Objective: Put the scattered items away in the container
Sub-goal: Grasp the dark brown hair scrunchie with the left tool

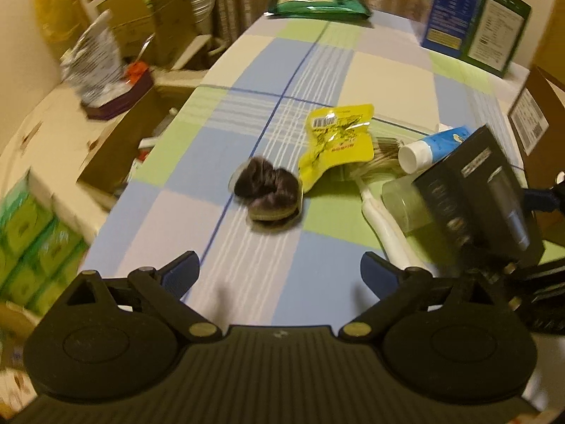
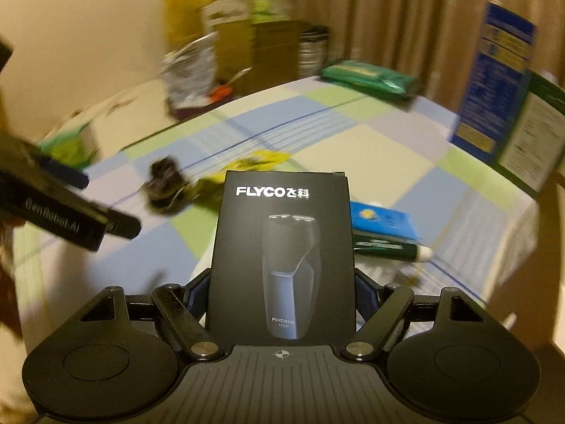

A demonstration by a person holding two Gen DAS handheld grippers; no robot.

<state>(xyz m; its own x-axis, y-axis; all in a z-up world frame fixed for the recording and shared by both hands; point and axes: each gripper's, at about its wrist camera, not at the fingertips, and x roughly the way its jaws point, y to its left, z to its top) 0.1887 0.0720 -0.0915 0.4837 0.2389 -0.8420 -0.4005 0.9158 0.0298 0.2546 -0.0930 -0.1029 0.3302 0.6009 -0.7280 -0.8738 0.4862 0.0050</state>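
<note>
1. Right gripper (image 2: 281, 295): closed on the black shaver box (image 2: 282, 258), which stands upright between the jaws, printed face toward the camera. The grip sits low on the box, so the tall upper part is free to swing.
2. Left gripper (image 1: 280, 268): jaws wide apart, nothing between them.
3. Carry the box level and slowly. Release it only once it is over the container; no container can be identified with certainty in either view.
4. Seen from the left wrist, the shaver box (image 1: 476, 194) is at 2 o'clock, above the checked tablecloth (image 1: 317, 70).
5. Items on the cloth: a dark scrunchie (image 1: 268, 194) at 12 o'clock of the left gripper, a yellow packet (image 1: 337, 141) at 1 o'clock just beyond it, a blue-and-white tube (image 1: 434, 148) further toward 2 o'clock.
6. Probable next pick for the left gripper: the scrunchie, directly ahead.
</note>
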